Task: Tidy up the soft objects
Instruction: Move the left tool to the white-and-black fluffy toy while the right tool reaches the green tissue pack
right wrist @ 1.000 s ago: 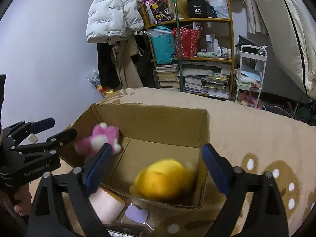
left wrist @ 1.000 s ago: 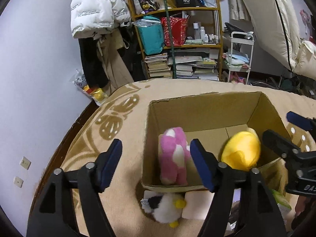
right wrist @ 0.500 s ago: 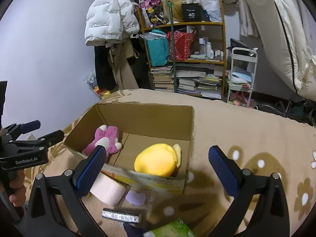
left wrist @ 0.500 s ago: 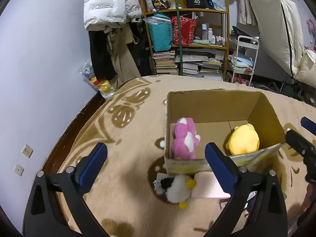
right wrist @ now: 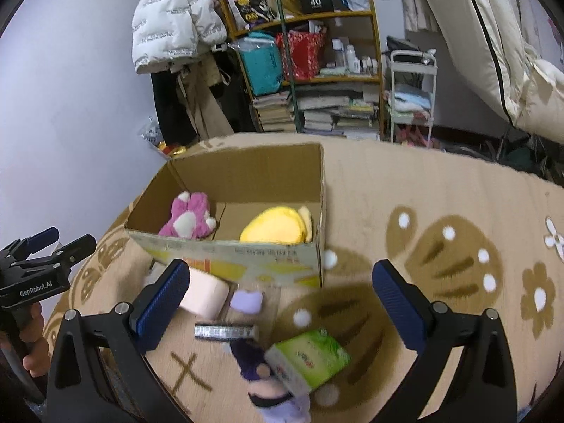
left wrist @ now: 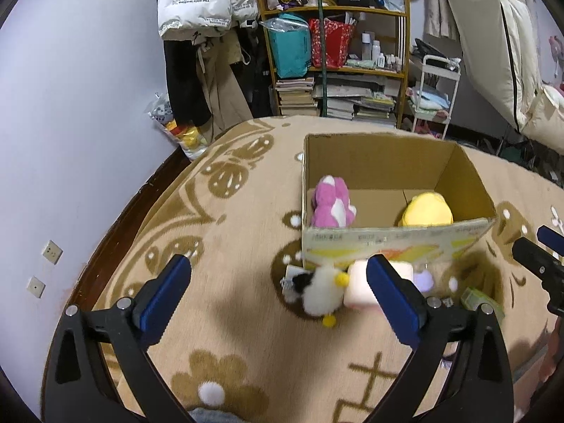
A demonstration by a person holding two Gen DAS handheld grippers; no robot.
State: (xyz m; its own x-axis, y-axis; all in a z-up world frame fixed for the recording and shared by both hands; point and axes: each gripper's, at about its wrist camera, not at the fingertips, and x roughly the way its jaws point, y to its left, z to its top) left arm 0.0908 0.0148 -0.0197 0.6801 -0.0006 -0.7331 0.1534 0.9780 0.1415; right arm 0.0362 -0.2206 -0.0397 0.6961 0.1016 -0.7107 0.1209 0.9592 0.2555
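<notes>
A cardboard box [left wrist: 394, 243] [right wrist: 246, 257] stands on the beige rug. A pink plush [left wrist: 333, 202] [right wrist: 188, 216] and a yellow plush [left wrist: 428, 209] [right wrist: 276, 225] lie inside it. In front of the box lie a white-and-black plush [left wrist: 319, 289], a pink soft block [left wrist: 359, 283] [right wrist: 202, 294], a small lilac piece [right wrist: 246, 301] and a purple plush [right wrist: 269, 384]. My left gripper [left wrist: 278, 292] is open and empty above the white plush. My right gripper [right wrist: 282, 299] is open and empty above the items in front of the box.
A green tissue pack [right wrist: 308, 357] and a dark flat bar [right wrist: 225, 331] lie on the rug [left wrist: 218, 331]. A cluttered shelf [left wrist: 335, 53], hanging coats [left wrist: 197, 35] and a white cart [left wrist: 433, 95] stand behind. Wood floor [left wrist: 116, 225] edges the rug at left.
Both grippers have pulled back and up from the box, leaving the pink and yellow plushes inside. More of the rug and the items in front of the box now show.
</notes>
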